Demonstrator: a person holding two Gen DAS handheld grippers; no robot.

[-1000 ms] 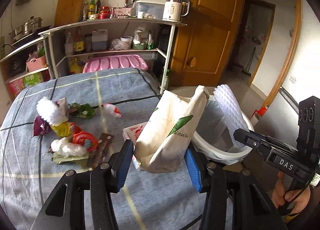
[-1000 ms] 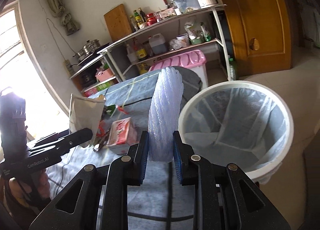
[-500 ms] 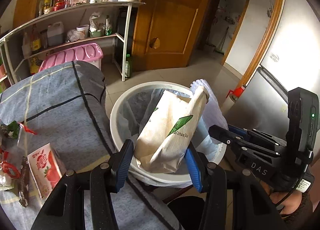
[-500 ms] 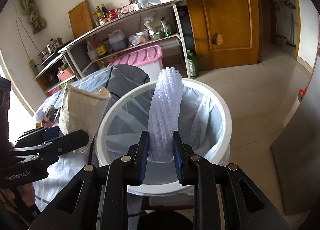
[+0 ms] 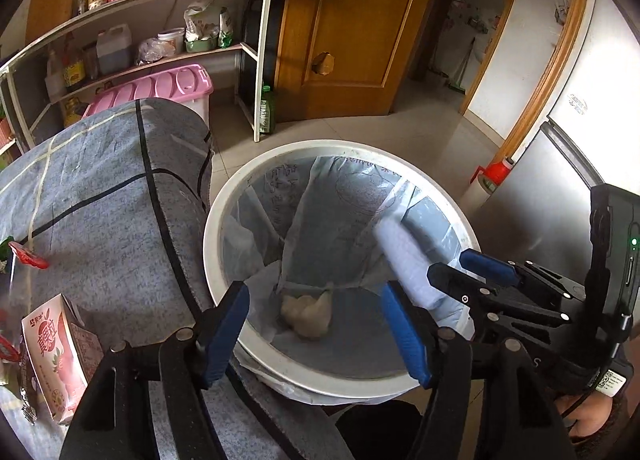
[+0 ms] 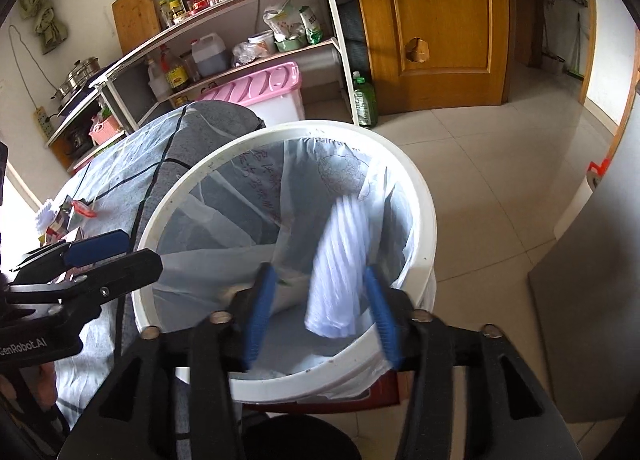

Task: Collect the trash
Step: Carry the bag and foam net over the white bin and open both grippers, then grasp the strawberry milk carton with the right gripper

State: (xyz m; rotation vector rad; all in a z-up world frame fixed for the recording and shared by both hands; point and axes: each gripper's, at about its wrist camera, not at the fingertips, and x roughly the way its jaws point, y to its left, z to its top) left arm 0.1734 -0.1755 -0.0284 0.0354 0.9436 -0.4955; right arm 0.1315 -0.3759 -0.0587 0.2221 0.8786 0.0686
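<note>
A white bin (image 5: 224, 292) lined with a clear bag stands beside the table; it also shows in the right wrist view (image 6: 424, 200). My left gripper (image 5: 316, 334) is open and empty above the bin. The beige paper bag (image 5: 306, 314) lies at the bin's bottom. My right gripper (image 6: 320, 312) is open over the bin's near rim. The white foam net sleeve (image 6: 340, 272) is blurred between its spread fingers, falling into the bin; it also shows in the left wrist view (image 5: 404, 256).
A grey checked table (image 5: 104, 196) lies left of the bin, with a pink drink carton (image 5: 52, 352) and small wrappers (image 6: 76, 210) on it. Shelves with bottles (image 6: 208, 56), a pink storage box (image 5: 160, 88) and a wooden door (image 5: 352, 20) stand behind.
Both grippers swung from the table to above the bin and opened. The paper bag dropped to the bin's bottom. The foam sleeve left the right gripper and is falling.
</note>
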